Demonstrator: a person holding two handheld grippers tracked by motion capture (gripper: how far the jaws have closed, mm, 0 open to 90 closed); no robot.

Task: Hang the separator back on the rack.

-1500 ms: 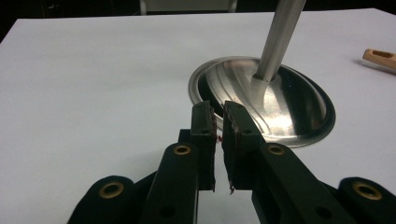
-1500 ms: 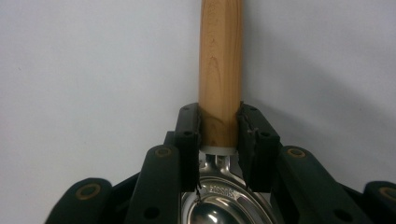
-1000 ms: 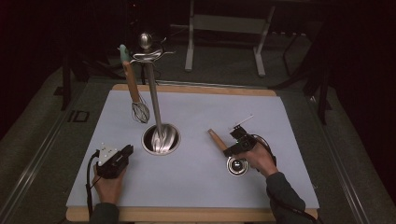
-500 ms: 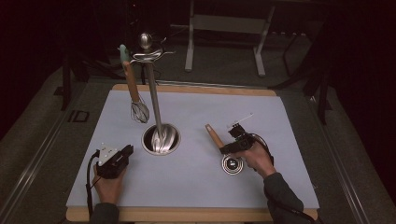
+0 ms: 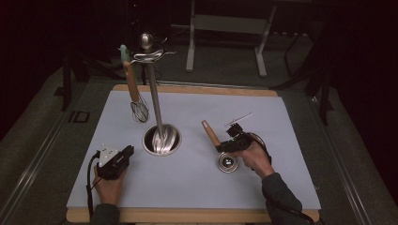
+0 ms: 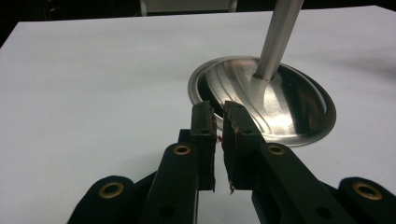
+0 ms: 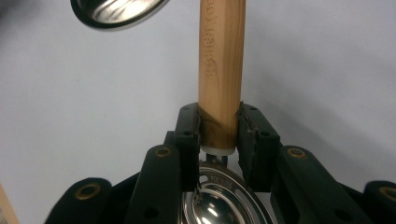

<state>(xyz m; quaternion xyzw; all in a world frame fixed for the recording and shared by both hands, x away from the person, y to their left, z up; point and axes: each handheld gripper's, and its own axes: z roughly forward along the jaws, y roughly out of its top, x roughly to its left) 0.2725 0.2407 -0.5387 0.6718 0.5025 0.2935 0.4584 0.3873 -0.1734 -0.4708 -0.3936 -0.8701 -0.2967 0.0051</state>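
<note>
The left gripper (image 5: 123, 154) rests on the white mat (image 5: 291, 140), jaws nearly together, holding nothing. A whisk (image 5: 136, 101) hangs from the steel stand (image 5: 161, 138) mid-table. Right of it, the right gripper (image 5: 224, 146) clamps a wooden-handled strainer (image 7: 220, 70) just above the mat.

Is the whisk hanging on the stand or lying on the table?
Hanging. The whisk dangles, wire head downward, from a hook at the top of the stand, clear of the table.

"KITCHEN TOO…" embossed on wooden handle (image 7: 221, 70)
</note>
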